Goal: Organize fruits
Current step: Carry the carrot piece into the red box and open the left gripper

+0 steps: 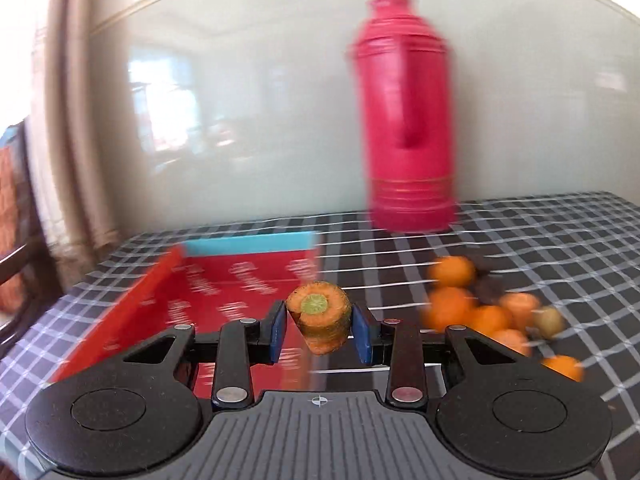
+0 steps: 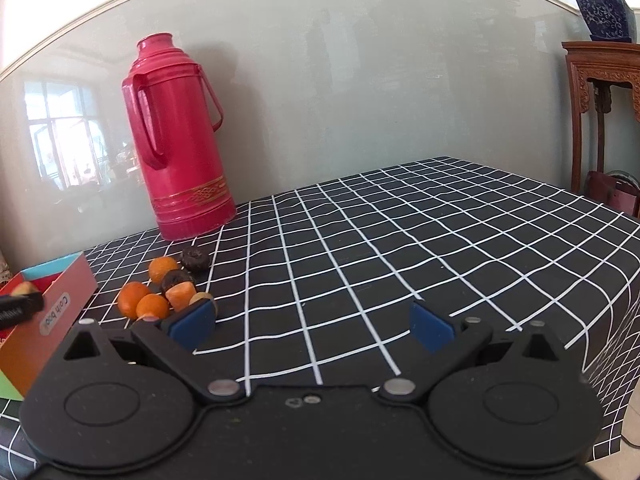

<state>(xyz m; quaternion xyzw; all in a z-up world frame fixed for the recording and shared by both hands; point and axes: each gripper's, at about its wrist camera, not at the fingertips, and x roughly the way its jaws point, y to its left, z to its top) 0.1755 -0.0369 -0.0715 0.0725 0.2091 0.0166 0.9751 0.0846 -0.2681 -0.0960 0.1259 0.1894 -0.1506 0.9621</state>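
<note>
Pale wall [image 2: 360, 80], carved wooden stand [image 2: 600, 92]

Your left wrist camera looks forward along its tongs [image 1: 319, 330], low and close over the red box [image 1: 224, 296], facing the grey wall. Your right wrist camera sits further right, looking out over the checked table [image 2: 360, 240] toward that wall. Both views share the red thermos [image 1: 408, 120] [image 2: 180, 140], the box [image 2: 52, 312] and the pile of oranges [image 1: 480, 312] [image 2: 160, 292].
</note>
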